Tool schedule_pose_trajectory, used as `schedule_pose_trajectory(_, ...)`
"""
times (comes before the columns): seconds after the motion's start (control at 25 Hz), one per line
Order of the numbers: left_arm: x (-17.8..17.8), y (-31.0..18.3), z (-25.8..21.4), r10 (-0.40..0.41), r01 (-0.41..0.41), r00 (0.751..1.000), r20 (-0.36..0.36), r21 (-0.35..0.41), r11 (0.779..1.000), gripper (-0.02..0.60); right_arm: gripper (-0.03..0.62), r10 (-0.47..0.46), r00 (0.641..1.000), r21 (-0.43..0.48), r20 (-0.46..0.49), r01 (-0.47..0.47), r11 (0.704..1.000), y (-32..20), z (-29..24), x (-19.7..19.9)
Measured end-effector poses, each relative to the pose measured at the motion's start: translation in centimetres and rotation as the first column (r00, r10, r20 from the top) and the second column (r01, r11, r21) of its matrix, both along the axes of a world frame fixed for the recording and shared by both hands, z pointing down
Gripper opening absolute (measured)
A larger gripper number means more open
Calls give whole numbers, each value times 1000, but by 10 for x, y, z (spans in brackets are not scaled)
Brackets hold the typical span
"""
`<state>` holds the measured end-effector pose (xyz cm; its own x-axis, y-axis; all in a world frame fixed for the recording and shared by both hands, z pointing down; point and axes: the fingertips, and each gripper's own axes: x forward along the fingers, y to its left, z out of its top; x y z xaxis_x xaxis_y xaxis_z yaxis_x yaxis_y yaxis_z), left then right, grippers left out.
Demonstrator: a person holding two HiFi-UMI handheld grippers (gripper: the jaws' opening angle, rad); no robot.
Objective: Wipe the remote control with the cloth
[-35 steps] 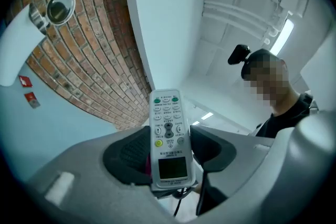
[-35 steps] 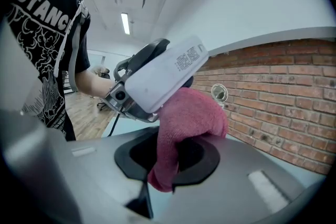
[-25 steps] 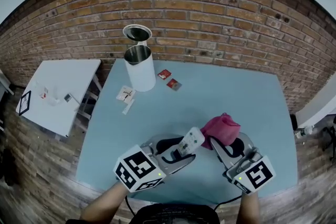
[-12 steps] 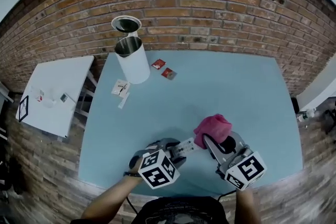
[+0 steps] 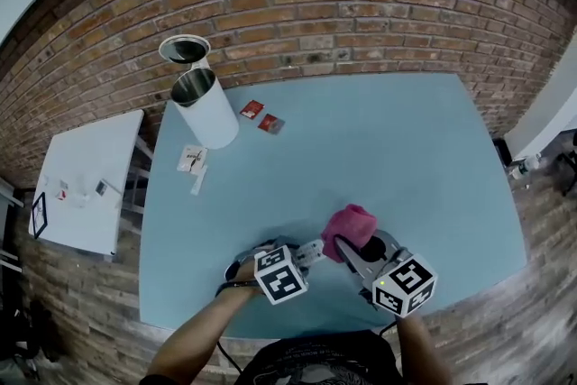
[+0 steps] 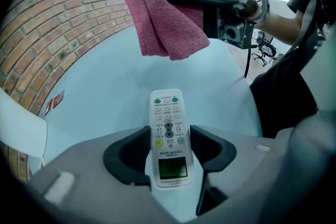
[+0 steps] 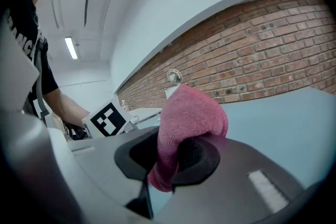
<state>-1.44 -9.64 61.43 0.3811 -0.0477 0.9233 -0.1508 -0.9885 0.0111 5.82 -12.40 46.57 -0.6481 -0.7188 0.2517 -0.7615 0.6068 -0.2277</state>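
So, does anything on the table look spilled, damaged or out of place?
Nothing is spilled or broken. Only two red packets and some white packets lie scattered on the table beside the white bin, whose lid stands open.

Light blue table [image 5: 388,149] fills centre of my head view. Its upper left corner: white round can [image 5: 212,117], upright, lid [image 5: 184,49] swung open. Just right of can: red packet [image 5: 251,109], second red packet [image 5: 270,123] just beside it, both flat on top. Below can: white paper sachet [image 5: 190,160], thin white strip [image 5: 198,180] just under it. Far left of frame: white side table [image 5: 99,149], apart from blue one. Few small bits on it, too small for me to name.
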Motion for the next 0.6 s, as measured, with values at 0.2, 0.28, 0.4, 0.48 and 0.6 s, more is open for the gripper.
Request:
schedule_pose_trajectory(0.2,-4,-1,15,32,-31,998,61,-31,999,241,63,5,1000,-55,7,-4,998,3,21,-3)
schedule_pose_trajectory(0.28,-4,-1,15,42,-40,997,64,-39,998,242,63,4,1000,-67,7,-3,998,4,26,-4)
schedule_pose_trajectory(0.4,-4,0,17,47,-43,997,58,-55,998,245,63,-1,1000,-72,10,1,997,4,29,-6)
schedule_pose_trajectory(0.48,-3,0,16,48,-45,998,44,-62,997,249,63,-5,1000,-73,10,6,997,4,29,-8)
schedule_pose_trajectory(0.6,-5,2,16,53,-50,998,31,-79,996,253,63,-11,1000,-76,10,12,997,4,28,-11)
